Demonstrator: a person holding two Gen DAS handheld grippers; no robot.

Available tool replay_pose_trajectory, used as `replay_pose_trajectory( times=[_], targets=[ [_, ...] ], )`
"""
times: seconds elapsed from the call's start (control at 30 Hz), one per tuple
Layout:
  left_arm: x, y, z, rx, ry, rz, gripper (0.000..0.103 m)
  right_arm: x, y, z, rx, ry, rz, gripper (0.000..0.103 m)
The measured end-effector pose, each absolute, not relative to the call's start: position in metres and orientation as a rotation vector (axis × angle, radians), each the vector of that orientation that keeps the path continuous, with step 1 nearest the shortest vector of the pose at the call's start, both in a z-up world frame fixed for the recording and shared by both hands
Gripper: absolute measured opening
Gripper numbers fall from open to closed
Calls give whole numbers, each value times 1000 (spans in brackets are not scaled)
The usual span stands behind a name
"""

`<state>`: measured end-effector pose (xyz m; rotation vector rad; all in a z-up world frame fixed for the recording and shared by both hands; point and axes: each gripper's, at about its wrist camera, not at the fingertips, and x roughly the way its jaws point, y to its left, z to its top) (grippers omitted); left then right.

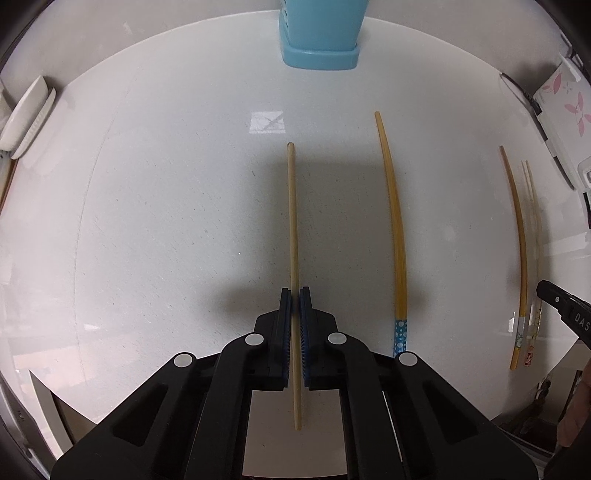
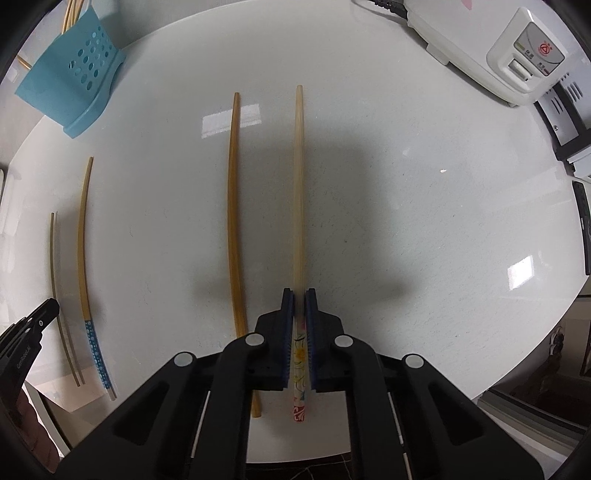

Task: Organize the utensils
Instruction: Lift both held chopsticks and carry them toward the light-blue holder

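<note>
My left gripper (image 1: 295, 295) is shut on a plain pale wooden chopstick (image 1: 292, 221) that points toward the blue perforated utensil holder (image 1: 319, 33) at the table's far side. My right gripper (image 2: 299, 295) is shut on a chopstick with a floral handle (image 2: 298, 184). A yellow chopstick with a blue dotted end (image 1: 393, 229) lies on the white table between the two grippers; it also shows in the right wrist view (image 2: 84, 240). A darker amber chopstick (image 2: 233, 206) lies just left of my right gripper. The holder (image 2: 75, 81) has chopsticks standing in it.
A white round table (image 1: 147, 221) carries everything. A white dish (image 1: 26, 114) sits at its left edge. A white appliance (image 2: 480, 48) stands at the far right. The left gripper's tip shows in the right wrist view (image 2: 40, 314), the right gripper's in the left wrist view (image 1: 561, 306).
</note>
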<state>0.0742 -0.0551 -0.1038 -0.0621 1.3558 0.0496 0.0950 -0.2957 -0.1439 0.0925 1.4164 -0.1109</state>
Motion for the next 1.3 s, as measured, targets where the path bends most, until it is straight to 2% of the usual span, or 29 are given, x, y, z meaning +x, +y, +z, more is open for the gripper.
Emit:
replay_pose_trajectory(
  times=[0.43, 1.3],
  targets=[
    [68, -48, -77, -72, 1259, 62, 4, 95, -284, -116, 107, 1311, -94, 6],
    [108, -20, 22, -93, 985, 76, 4, 121, -259, -25, 136, 1014, 11, 6]
  ],
)
